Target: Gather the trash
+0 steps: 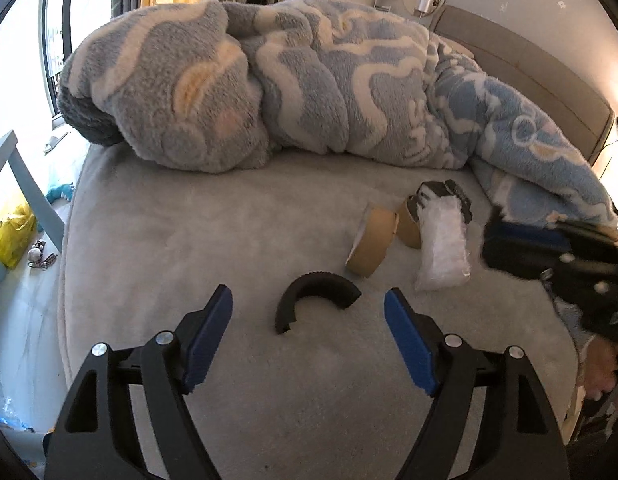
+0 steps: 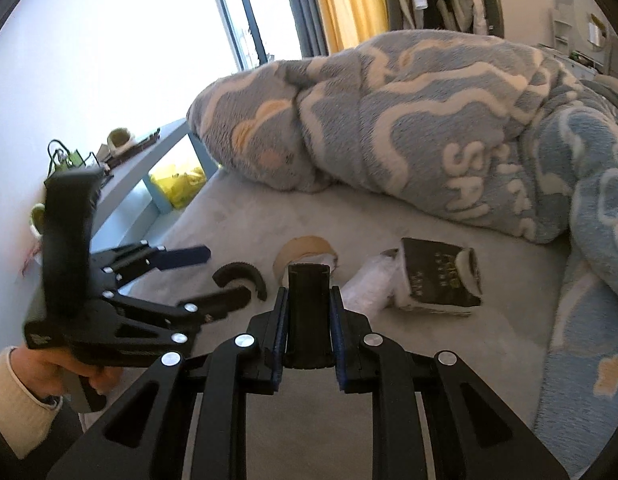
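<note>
Trash lies scattered on the grey bed (image 1: 189,240): one black curved plastic piece (image 1: 315,292), two brown tape rolls (image 1: 371,242) touching each other, one clear plastic bag (image 1: 443,240) and one dark carton (image 2: 439,274) just behind the bag. The left gripper (image 1: 309,336) stands spread wide, its two blue pads on either side of the curved piece without touching it. The right gripper (image 2: 309,328) is pinching one black flat piece (image 2: 309,316) between its two pads, held above the bed in front of the tape rolls. One fluffy blue-and-cream blanket (image 1: 309,80) is heaped along the far side of the bed. Beside the bed, one yellow bag (image 1: 11,236) sits under a pale blue table (image 2: 157,148).
</note>
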A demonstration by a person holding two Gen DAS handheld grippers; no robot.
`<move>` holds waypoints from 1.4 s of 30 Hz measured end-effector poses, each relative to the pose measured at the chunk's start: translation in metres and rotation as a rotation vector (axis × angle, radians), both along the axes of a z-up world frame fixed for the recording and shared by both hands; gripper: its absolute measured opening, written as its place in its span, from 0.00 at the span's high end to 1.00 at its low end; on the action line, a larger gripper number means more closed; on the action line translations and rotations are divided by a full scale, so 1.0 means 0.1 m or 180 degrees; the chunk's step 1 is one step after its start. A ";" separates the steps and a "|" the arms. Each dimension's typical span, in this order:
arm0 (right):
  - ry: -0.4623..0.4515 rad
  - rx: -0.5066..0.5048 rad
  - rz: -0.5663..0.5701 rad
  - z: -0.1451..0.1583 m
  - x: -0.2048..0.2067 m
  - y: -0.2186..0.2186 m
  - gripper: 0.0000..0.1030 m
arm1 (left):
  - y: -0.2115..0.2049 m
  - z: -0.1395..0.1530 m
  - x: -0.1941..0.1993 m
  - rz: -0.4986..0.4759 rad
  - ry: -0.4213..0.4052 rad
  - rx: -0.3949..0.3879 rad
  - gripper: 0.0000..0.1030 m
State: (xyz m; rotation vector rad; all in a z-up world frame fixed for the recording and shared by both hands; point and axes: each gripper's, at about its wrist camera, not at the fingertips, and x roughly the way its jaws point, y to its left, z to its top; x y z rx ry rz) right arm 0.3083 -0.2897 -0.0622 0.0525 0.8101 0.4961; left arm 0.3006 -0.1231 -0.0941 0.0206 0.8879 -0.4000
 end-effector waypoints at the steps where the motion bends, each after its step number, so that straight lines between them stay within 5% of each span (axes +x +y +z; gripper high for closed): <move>1: -0.0004 0.0017 -0.0008 0.01 0.00 -0.01 0.81 | -0.02 -0.01 0.01 0.0006 0.0009 0.0015 0.22; 8: -0.0029 0.0165 -0.0061 0.04 -0.04 -0.16 0.81 | -0.10 -0.11 0.09 0.0108 0.0079 0.0100 0.27; 19: 0.0009 0.0154 -0.0092 0.00 -0.03 -0.26 0.81 | -0.12 -0.17 0.14 0.0168 0.0094 0.0138 0.53; 42: -0.0071 0.0251 -0.0162 0.15 -0.33 -0.10 0.81 | 0.01 0.08 -0.30 0.0122 -0.0055 0.0011 0.59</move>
